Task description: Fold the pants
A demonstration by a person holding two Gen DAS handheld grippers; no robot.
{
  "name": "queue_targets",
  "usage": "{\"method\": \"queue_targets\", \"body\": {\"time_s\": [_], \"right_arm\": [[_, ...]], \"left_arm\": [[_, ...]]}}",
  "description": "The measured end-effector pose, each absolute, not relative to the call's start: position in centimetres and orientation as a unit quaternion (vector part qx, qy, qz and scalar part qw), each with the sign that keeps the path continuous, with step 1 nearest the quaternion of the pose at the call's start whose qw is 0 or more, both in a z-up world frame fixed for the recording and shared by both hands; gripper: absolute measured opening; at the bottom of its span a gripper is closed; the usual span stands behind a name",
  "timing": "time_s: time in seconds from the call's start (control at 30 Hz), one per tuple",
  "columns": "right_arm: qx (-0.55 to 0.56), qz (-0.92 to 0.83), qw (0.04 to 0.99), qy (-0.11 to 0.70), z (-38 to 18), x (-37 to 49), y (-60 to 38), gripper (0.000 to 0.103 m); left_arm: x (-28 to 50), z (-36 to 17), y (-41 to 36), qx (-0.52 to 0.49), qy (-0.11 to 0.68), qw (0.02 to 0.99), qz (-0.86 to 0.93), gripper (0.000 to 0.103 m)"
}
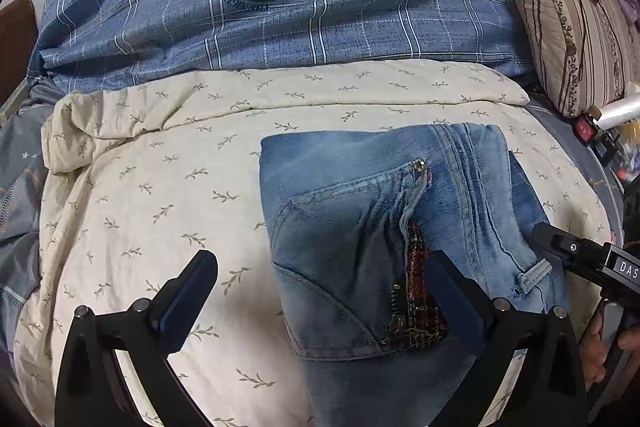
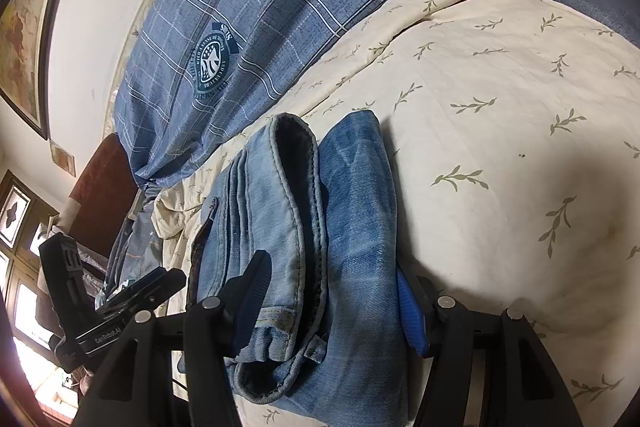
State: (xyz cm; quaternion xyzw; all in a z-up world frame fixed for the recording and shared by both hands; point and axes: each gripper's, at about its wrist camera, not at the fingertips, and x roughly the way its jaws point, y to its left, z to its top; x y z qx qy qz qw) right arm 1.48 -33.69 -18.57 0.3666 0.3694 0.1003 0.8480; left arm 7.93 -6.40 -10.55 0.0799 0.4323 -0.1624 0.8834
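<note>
The folded jeans (image 1: 384,235) lie on the cream quilt (image 1: 160,195), the right gripper (image 2: 332,303) clamping their thick end while the left gripper (image 1: 320,291) hangs wide open over them.

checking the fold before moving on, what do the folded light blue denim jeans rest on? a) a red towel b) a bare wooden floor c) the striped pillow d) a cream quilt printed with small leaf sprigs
d: the folded light blue denim jeans lie on the cream quilt printed with small leaf sprigs, while the striped pillow sits apart at the far right edge of the bed.
</note>
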Motion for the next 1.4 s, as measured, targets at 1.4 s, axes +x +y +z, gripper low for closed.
{"method": "queue_targets", "body": {"time_s": [1.4], "right_arm": [[0.318,0.080,0.864,0.382,-17.2,1.5,-31.5,0.063]], "left_arm": [[8.3,-11.3,-4.0,0.030,0.435,0.879,-0.192,0.103]]}}
